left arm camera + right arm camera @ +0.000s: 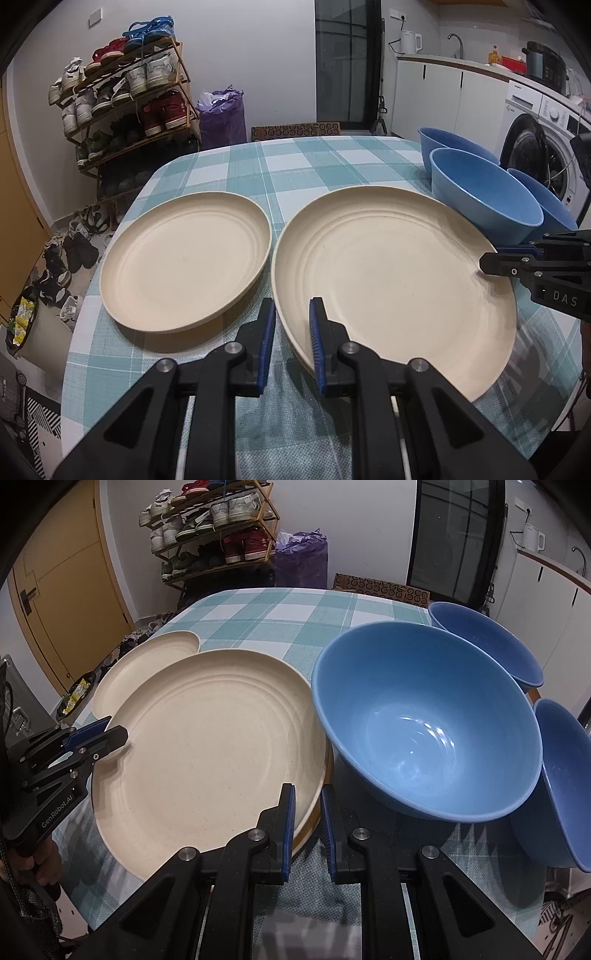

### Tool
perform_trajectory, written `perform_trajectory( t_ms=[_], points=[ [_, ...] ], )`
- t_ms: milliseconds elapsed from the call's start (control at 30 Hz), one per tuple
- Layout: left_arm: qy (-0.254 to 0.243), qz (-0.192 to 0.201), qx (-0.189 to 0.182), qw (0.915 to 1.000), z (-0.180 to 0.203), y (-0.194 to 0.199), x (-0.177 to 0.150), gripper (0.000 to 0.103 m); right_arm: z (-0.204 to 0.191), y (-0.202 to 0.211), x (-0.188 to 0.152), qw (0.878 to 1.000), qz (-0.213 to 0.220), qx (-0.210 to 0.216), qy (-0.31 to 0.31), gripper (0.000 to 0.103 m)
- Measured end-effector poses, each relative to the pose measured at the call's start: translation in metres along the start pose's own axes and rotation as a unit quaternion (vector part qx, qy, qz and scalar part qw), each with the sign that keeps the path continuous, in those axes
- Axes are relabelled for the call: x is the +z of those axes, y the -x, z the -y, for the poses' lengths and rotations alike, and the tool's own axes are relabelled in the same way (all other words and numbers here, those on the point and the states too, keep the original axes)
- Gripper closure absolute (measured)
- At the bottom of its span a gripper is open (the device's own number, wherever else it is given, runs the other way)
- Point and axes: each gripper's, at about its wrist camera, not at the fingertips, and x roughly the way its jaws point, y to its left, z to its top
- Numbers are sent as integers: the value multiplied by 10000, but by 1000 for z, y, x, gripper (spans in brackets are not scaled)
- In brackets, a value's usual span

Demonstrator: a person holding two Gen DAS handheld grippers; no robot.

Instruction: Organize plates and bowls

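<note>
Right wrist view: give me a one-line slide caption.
Both hand-held grippers clamp opposite rims of a cream plate beside three blue bowls on a checked tablecloth.

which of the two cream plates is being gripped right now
The nearer, larger-looking cream plate, beside the blue bowls: both grippers clamp its rim. The far plate lies untouched on the tablecloth.

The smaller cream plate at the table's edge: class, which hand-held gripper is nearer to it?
Left. The left hand-held gripper grips the larger plate's rim on the side beside the smaller plate. The right hand-held gripper holds the opposite rim, by the blue bowls.
</note>
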Motion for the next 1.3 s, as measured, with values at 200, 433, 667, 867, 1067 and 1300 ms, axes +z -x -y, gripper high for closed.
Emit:
perform_trajectory(
  t_ms=[200, 433, 667, 867, 1067, 1300],
  points=[
    [-58, -28, 36, 10000, 3, -2, -1, 87, 0, -4, -4, 10000, -29, -78, 12, 89],
    [-105, -91, 76, 9999, 4, -7, -2, 87, -1, -8, -6, 9999, -69, -133, 41, 89],
    [-126, -160, 83, 9998, 5, -11, -4, 87, 1, -12, -7, 9999, -107, -113, -2, 89],
    [-159, -183, 99, 9997, 6, -14, -5, 87, 2, -14, -7, 9999, -131, -108, -17, 89],
    [-255, -187, 147, 9994, 8, -15, -7, 87, 3, -14, -8, 9999, -135, -104, -14, 88],
    [-221, -237, 118, 9994, 9, -16, -9, 82, 2, -15, -9, 9999, -129, -88, -10, 87]
  ],
)
